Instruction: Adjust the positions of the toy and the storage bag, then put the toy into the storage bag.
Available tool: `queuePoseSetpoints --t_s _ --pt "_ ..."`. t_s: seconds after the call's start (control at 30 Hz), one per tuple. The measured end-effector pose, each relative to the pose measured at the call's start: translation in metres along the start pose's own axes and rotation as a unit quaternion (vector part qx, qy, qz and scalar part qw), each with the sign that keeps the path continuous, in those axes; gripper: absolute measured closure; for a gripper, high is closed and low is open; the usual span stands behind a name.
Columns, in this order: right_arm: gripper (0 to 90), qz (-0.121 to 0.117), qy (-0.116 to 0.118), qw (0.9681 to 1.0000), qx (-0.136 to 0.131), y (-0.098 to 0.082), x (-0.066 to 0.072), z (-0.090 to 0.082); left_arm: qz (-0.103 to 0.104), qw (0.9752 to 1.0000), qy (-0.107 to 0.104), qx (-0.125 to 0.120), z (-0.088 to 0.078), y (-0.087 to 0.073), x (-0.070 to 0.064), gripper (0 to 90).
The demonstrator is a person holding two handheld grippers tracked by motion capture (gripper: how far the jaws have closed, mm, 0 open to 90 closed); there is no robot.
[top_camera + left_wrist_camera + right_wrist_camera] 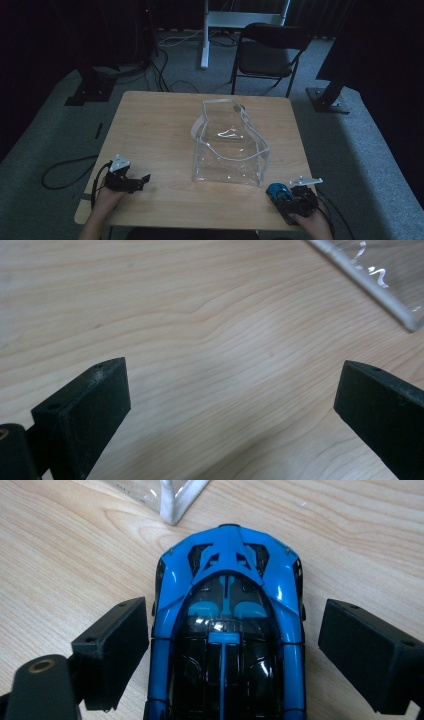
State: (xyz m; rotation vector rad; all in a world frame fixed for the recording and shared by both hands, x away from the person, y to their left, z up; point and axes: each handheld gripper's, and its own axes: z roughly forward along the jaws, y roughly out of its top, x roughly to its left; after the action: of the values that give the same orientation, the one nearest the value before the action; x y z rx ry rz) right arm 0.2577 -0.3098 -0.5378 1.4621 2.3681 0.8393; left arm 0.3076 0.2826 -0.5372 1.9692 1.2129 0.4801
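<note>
A clear plastic bag [231, 147] with white edging and handles stands open in the middle of the wooden table [150, 125]. A blue and black toy car [227, 630] rests on the wood near the table's front right corner, seen in the high view as the same car [276, 190]. My right gripper [232, 645] straddles it, jaws open on either side with small gaps. A corner of the bag [175, 502] lies just past the car. My left gripper [141, 181] sits open at the front left over bare wood, holding nothing; the bag's edge [370, 282] shows far off.
A black folding chair [267, 52] stands behind the table, beside a white stand leg [205, 35]. Cables [65, 172] trail over the grey carpet at the left. Dark equipment bases [330, 97] flank the table. Bare wood lies between my left gripper and the bag.
</note>
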Motion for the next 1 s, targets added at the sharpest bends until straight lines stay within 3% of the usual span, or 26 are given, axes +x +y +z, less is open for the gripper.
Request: queuePoseSetpoints --t_s 0.33,0.57,0.6,0.67,0.8,1.0 --pt "12.0 -0.018 -0.023 0.9994 0.02 0.0 0.006 0.005 -0.011 0.9984 0.052 0.02 -0.014 -0.016 0.015 2.2" --pt "12.1 -0.022 -0.036 0.9985 0.034 -0.001 0.008 0.007 -0.018 0.9976 0.062 0.026 -0.017 -0.021 0.02 2.2" --pt "12.1 -0.022 -0.038 0.9984 0.035 -0.001 0.008 0.007 -0.017 0.9966 0.073 0.034 -0.016 -0.024 0.021 2.2" --pt "12.7 -0.02 -0.046 0.9981 0.036 -0.001 0.009 0.007 -0.018 0.9963 0.075 0.037 -0.016 -0.025 0.021 2.2" --pt "11.6 -0.017 -0.047 0.9979 0.041 -0.001 0.009 0.007 -0.013 0.9948 0.091 0.044 -0.013 -0.027 0.021 2.2" --pt "11.3 -0.014 -0.047 0.9975 0.051 0.0 0.008 0.007 -0.017 0.9939 0.097 0.05 -0.01 -0.03 0.022 2.2"
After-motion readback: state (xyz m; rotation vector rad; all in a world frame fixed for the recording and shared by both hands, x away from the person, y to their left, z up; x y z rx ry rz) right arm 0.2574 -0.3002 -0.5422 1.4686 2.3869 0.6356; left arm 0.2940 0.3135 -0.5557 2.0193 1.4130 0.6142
